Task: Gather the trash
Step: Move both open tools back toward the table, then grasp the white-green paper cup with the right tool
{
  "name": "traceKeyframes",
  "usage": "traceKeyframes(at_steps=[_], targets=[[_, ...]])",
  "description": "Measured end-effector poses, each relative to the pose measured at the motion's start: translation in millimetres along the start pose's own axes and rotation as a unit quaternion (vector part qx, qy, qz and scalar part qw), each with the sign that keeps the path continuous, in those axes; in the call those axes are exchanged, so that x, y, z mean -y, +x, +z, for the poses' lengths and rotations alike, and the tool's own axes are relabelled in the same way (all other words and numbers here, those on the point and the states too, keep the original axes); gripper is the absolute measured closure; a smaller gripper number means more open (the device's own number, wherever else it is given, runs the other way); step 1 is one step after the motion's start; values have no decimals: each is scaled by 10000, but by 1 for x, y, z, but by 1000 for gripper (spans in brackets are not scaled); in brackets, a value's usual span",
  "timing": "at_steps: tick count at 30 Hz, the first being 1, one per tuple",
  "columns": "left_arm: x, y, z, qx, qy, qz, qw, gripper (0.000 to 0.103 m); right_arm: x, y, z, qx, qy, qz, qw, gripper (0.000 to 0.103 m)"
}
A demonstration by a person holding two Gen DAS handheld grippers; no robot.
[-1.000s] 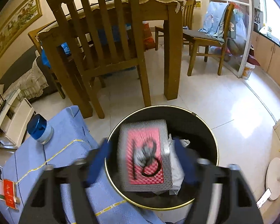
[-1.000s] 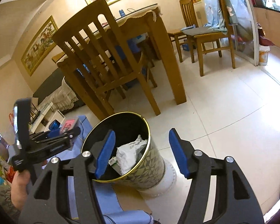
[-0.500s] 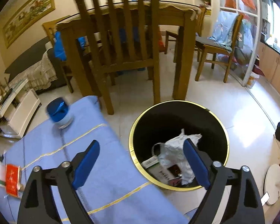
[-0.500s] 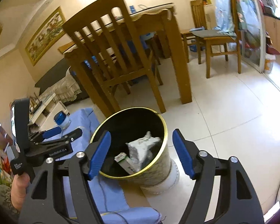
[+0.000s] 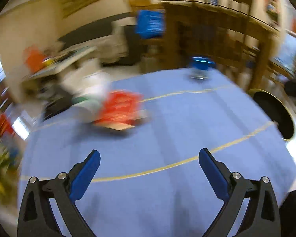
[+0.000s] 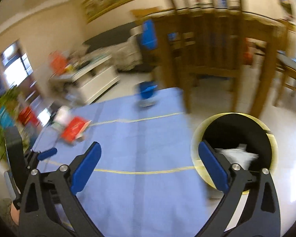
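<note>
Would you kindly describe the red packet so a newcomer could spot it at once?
Start at the blue cloth with thin yellow lines. On its far left part lies the red packet, flat, beside something white. It is the cloth's only red item; the blue-lidded jar stands farther right.

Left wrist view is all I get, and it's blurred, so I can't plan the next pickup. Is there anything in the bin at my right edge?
Observer: Yes. The right wrist view looks down into the bin, and crumpled white trash lies inside.
Operator: Is the right gripper carrying anything?
Observer: No. The right gripper is open with nothing between its fingers. It faces the blue cloth.
Operator: What's behind the bin?
Observer: A wooden chair stands on the floor beyond it.
</note>
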State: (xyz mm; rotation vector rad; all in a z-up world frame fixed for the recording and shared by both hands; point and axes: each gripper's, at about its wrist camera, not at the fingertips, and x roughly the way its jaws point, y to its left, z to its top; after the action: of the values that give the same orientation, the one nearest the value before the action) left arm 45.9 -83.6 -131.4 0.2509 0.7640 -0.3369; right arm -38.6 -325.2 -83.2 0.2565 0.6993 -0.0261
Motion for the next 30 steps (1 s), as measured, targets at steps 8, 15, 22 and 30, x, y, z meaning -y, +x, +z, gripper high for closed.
traceKeyframes(at_steps=[8, 15, 22, 30], targets=[[-129, -19, -38, 225, -1034, 837, 9909, 7, -110, 76, -10, -897, -470, 834, 9914, 6], [-159, -28, -44, 717, -1423, 771, 9842, 6, -169, 118, 34, -974, -253, 1236, 9872, 6], [-172, -16, -44, 596, -1634, 509, 9834, 6, -226, 200, 87, -1363, 64, 899, 9866, 6], [-177, -15, -45, 575, -1703, 274, 9833, 6, -260, 258, 82, -1988, -63, 84, 9800, 23]])
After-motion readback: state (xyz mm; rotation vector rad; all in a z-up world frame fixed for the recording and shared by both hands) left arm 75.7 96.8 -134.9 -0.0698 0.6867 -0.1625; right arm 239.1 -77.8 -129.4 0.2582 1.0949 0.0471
